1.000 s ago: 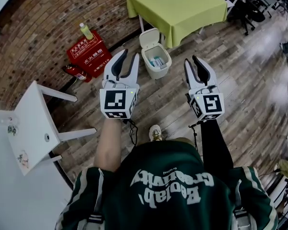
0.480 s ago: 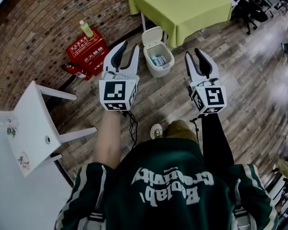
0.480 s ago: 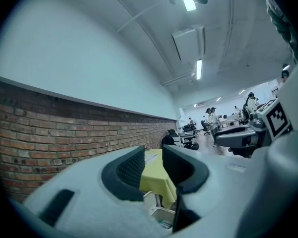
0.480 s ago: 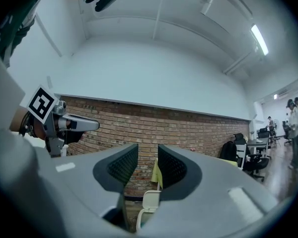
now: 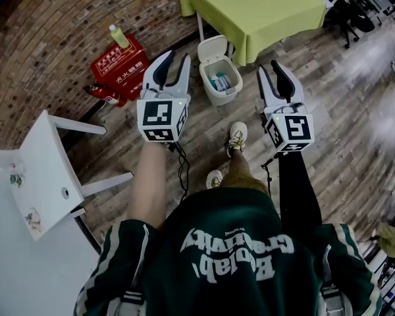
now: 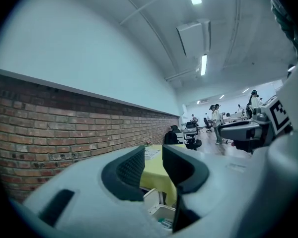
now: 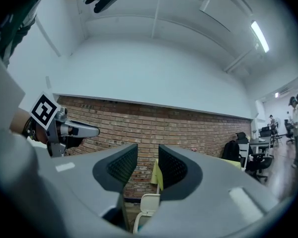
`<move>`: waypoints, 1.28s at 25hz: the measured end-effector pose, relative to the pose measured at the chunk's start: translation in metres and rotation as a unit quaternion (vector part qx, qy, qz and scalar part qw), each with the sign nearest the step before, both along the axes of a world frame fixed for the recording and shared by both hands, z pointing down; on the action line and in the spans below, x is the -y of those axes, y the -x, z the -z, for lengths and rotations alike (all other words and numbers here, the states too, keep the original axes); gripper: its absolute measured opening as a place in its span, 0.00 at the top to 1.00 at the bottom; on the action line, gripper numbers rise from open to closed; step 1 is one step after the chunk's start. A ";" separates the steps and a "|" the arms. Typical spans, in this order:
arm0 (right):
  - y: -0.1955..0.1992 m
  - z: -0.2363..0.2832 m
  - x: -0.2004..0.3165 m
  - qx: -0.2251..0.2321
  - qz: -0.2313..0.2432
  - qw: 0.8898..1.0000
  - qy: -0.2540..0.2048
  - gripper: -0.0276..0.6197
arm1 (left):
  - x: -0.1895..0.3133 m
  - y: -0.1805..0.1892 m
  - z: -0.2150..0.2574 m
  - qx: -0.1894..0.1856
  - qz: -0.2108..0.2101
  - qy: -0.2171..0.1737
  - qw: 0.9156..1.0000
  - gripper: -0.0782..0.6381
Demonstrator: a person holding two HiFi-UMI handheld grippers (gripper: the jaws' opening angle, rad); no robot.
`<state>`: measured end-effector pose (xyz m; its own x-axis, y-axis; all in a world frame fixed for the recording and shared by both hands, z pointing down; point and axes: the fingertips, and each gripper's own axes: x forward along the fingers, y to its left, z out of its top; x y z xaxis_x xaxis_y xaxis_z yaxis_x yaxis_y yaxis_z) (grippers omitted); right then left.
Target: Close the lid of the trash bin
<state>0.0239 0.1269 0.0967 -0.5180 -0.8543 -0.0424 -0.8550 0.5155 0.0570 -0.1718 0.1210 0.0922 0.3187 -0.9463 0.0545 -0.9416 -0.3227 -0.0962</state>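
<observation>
Left gripper forward; trash bin beyond fingers

The head camera is looking steeply down from above the person's shoulders, catching the left gripper, the right gripper and, at 12 o'clock, the trash bin. Each gripper camera is riding just behind its own jaws, looking level along them toward the brick wall. All three views are sharing the trash bin and the green-covered surface.
</observation>
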 end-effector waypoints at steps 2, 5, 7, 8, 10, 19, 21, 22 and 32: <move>0.002 -0.004 0.012 0.001 0.005 1.000 0.003 0.73 | 0.009 0.000 -0.003 -0.002 0.002 0.003 1.000 0.73; 0.005 -0.007 0.032 0.000 0.010 1.000 0.001 0.73 | 0.027 0.000 -0.010 -0.009 0.004 0.007 1.000 0.73; 0.008 -0.009 0.045 -0.001 0.015 1.000 0.001 0.73 | 0.039 0.000 -0.017 -0.014 0.006 0.010 1.000 0.73; 0.009 -0.011 0.052 -0.003 0.018 1.000 0.001 0.73 | 0.046 -0.001 -0.020 -0.016 0.006 0.010 1.000 0.73; 0.009 -0.013 0.068 -0.003 0.020 1.000 0.001 0.73 | 0.061 -0.002 -0.023 -0.019 0.006 0.010 1.000 0.73; 0.001 -0.019 0.143 -0.006 0.036 0.999 0.004 0.74 | 0.138 -0.012 -0.033 -0.024 0.019 0.011 0.999 0.73; -0.002 -0.021 0.162 -0.006 0.040 0.999 0.006 0.74 | 0.157 -0.016 -0.033 -0.024 0.017 0.012 0.999 0.74; -0.002 -0.022 0.172 -0.005 0.042 0.999 0.008 0.74 | 0.166 -0.018 -0.033 -0.021 0.017 0.013 1.000 0.74; 0.002 -0.036 0.276 0.001 0.074 0.997 0.026 0.74 | 0.251 -0.012 -0.045 -0.005 0.049 0.032 0.998 0.74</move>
